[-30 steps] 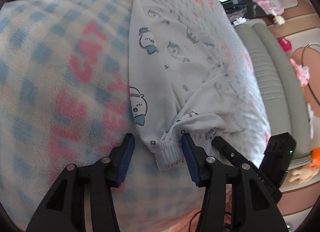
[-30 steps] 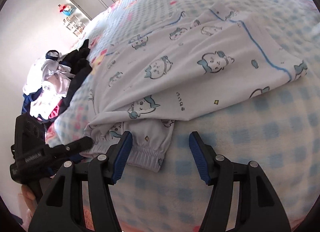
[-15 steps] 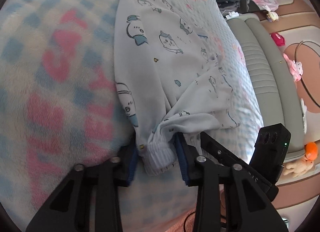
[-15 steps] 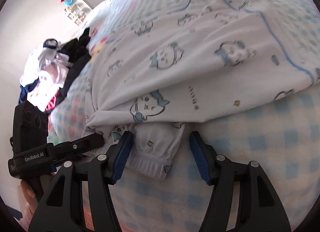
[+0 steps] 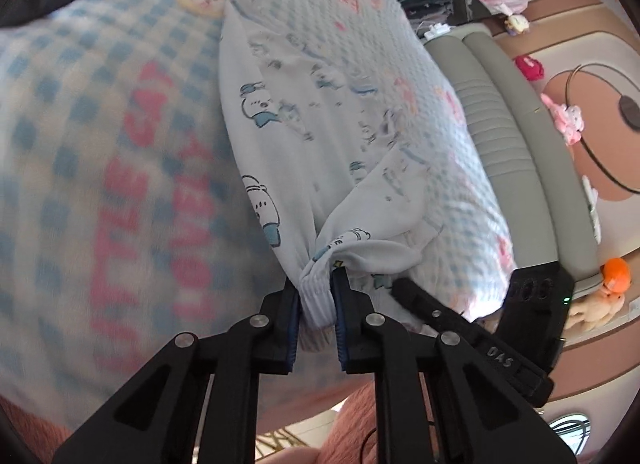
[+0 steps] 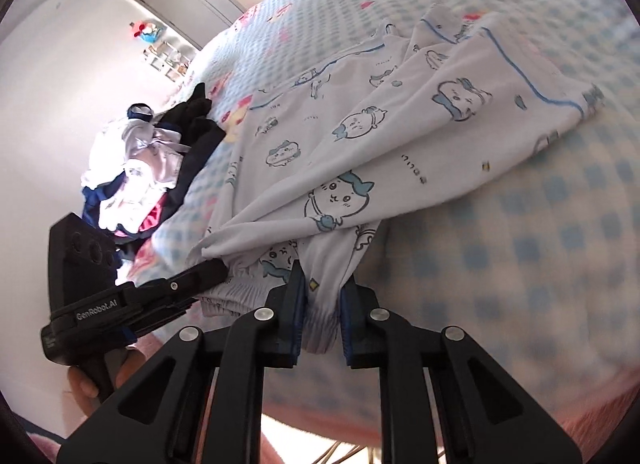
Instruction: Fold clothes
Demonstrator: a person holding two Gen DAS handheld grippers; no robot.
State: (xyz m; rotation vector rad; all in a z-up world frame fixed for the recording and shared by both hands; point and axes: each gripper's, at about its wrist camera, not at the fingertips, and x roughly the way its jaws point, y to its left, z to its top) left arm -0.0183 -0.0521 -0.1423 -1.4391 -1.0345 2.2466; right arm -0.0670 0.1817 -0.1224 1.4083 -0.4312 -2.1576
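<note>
At the near edge of the checked blanket (image 6: 540, 248), we have the left gripper (image 5: 316, 304) and right gripper (image 6: 323, 306) each clenched on an elastic cuff of the cartoon-print pyjama trousers (image 6: 360, 136), which stretch toward twelve o'clock, so the next move, we judge, is carrying both cuffs evenly up to the waistband.

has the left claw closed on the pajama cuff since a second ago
Yes. The left claw has shut on the pajama cuff, lifting it off the checked blanket.
</note>
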